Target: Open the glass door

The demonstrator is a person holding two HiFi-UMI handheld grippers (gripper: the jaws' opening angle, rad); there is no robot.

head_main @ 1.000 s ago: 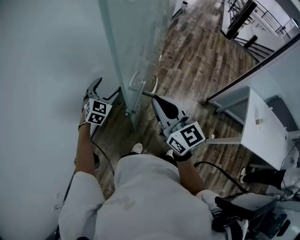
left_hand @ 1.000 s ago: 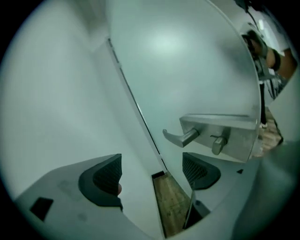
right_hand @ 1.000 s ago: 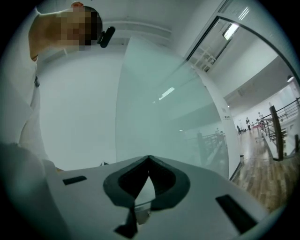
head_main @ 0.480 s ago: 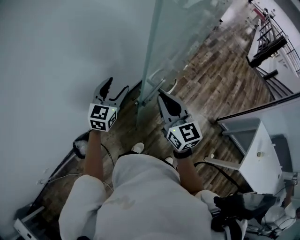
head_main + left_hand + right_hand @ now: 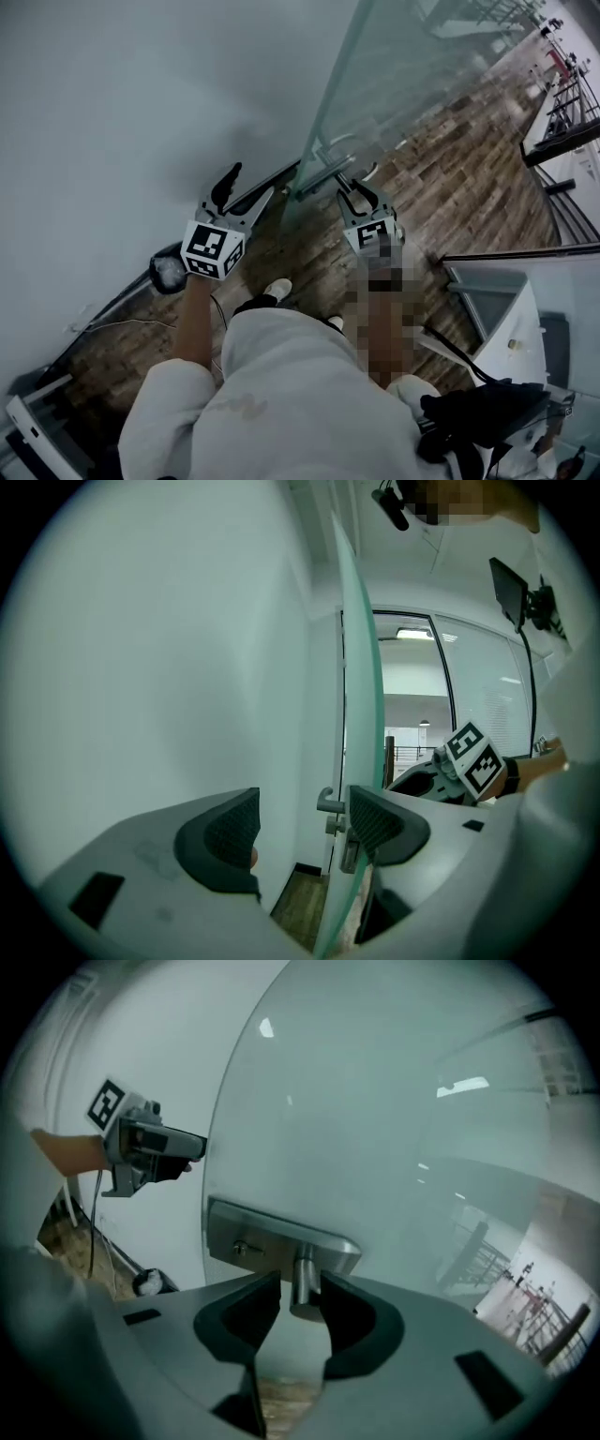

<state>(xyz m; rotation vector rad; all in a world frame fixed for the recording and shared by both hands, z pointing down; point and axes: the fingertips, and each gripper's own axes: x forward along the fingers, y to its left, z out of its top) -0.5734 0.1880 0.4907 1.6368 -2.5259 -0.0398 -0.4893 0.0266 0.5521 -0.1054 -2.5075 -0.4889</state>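
The frosted glass door (image 5: 394, 84) stands ajar, its free edge (image 5: 361, 714) facing my left gripper. A metal lever handle (image 5: 330, 167) on a steel plate (image 5: 272, 1237) sits at that edge. My right gripper (image 5: 364, 194) is at the handle. Its jaws have just been opening, and the handle's round stem (image 5: 302, 1279) stands between the pads (image 5: 300, 1312) with a thin gap on the left side. My left gripper (image 5: 246, 190) hangs open and empty beside the door edge, near the white wall, and the handle on that side (image 5: 328, 803) shows just past its pads (image 5: 300, 827).
A white wall (image 5: 122, 103) runs along the left. Wood flooring (image 5: 469, 178) lies beyond the door. A dark round object (image 5: 169, 272) and a cable (image 5: 122, 323) lie on the floor by the wall. A white desk (image 5: 511, 328) stands at the right, with a railing (image 5: 562, 122) further off.
The right gripper has dropped and tilted down, and its jaws, shut before, now stand apart round the handle. The left gripper has rolled and moved nearer the door edge.
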